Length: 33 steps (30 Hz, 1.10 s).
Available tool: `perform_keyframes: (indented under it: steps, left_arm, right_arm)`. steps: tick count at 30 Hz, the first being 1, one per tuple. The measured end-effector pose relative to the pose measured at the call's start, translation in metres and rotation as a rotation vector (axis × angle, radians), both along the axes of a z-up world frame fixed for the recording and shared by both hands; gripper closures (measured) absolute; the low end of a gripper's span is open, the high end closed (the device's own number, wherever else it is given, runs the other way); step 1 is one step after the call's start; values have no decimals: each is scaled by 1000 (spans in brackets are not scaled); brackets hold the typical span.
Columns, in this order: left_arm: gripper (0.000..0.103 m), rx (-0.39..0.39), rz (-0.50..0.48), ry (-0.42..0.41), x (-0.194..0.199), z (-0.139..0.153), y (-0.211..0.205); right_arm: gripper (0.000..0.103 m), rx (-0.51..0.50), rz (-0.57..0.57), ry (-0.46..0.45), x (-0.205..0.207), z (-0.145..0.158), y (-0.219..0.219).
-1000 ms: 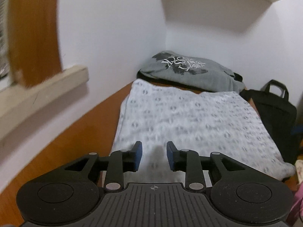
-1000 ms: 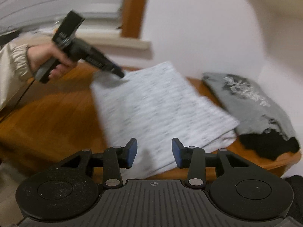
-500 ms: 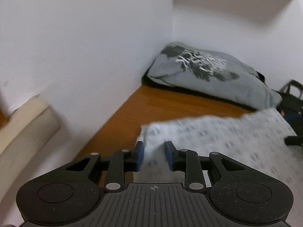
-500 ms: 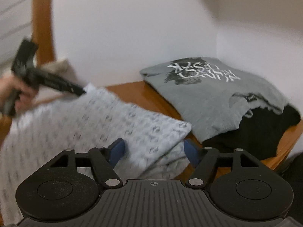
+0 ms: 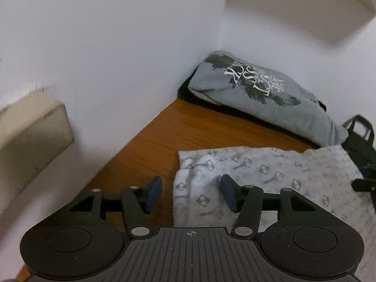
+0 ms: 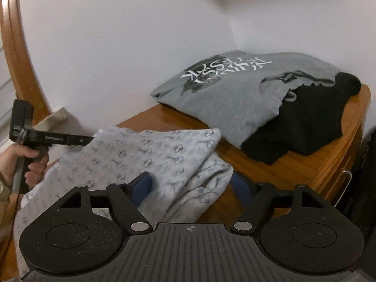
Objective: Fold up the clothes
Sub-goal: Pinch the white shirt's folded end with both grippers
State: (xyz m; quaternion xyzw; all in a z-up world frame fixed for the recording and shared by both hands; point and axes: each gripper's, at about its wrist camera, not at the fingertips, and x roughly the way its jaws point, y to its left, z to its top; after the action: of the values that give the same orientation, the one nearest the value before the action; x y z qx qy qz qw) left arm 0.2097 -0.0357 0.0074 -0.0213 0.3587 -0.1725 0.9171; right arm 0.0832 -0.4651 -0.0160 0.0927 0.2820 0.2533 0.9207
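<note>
Both grippers – left (image 5: 190,193) and right (image 6: 191,185) – are opening, fingers apart, cloth (image 6: 150,155) corners lying loose between them. Bare counter (image 5: 164,138) separates the cloth's far edge from the grey shirt (image 5: 263,94) – a walled corner beyond.

A folded grey T-shirt (image 6: 225,94) at the far corner of the table bore large white lettering, upside down and only partly legible. The white patterned garment (image 5: 270,171) nearer carried small repeated marks reading roughly "good". The left gripper's (image 6: 92,138) black body showed white print too small to read.
</note>
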Motion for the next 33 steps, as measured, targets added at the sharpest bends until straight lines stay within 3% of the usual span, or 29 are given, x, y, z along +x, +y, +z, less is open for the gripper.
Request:
perform_keyframes:
  steps: [4, 6, 8, 12, 14, 15, 18, 19, 20, 23, 27, 30, 32, 33]
  left_arm:
    - [33, -61, -34, 34, 14, -4, 4]
    - [33, -69, -52, 49, 18, -3, 1]
    - [33, -81, -83, 70, 21, -1, -4]
    - [35, -102, -163, 112, 21, 1, -14]
    - [49, -104, -170, 107, 19, -1, -18]
    - [67, -113, -166, 106, 17, -2, -18]
    - [77, -134, -135, 47, 5, 0, -15]
    - [78, -138, -128, 22, -1, 3, -12]
    - [78, -143, -121, -2, -6, 6, -10]
    - [84, -190, -119, -88, -26, 26, 0]
    - [83, -103, -99, -66, -25, 31, -7]
    - [77, -64, -80, -16, -11, 19, -9]
    - [65, -55, -67, 3, -4, 13, -8]
    - [56, -47, -60, 8, -2, 10, -7]
  right_arm:
    - [28, 18, 0, 3, 2, -1, 3]
    - [39, 41, 14, 12, 6, -2, 4]
    - [59, 88, 39, 44, 11, -4, 5]
    - [65, 111, 60, 61, 15, -5, 7]
    - [69, 107, 74, 55, 16, -3, 11]
    - [70, 98, 82, 45, 15, -2, 13]
    - [76, 69, 94, -21, 8, 6, 18]
    - [82, 72, 102, -52, 4, 11, 18]
    - [94, 74, 109, -82, 0, 15, 18]
    - [94, 60, 127, -161, -12, 32, 21]
    - [91, -39, 100, -145, -11, 33, 28]
    - [72, -80, 37, -113, -8, 25, 24]
    - [50, -87, -9, -104, -7, 19, 18]
    - [48, -84, -29, -94, -6, 16, 16]
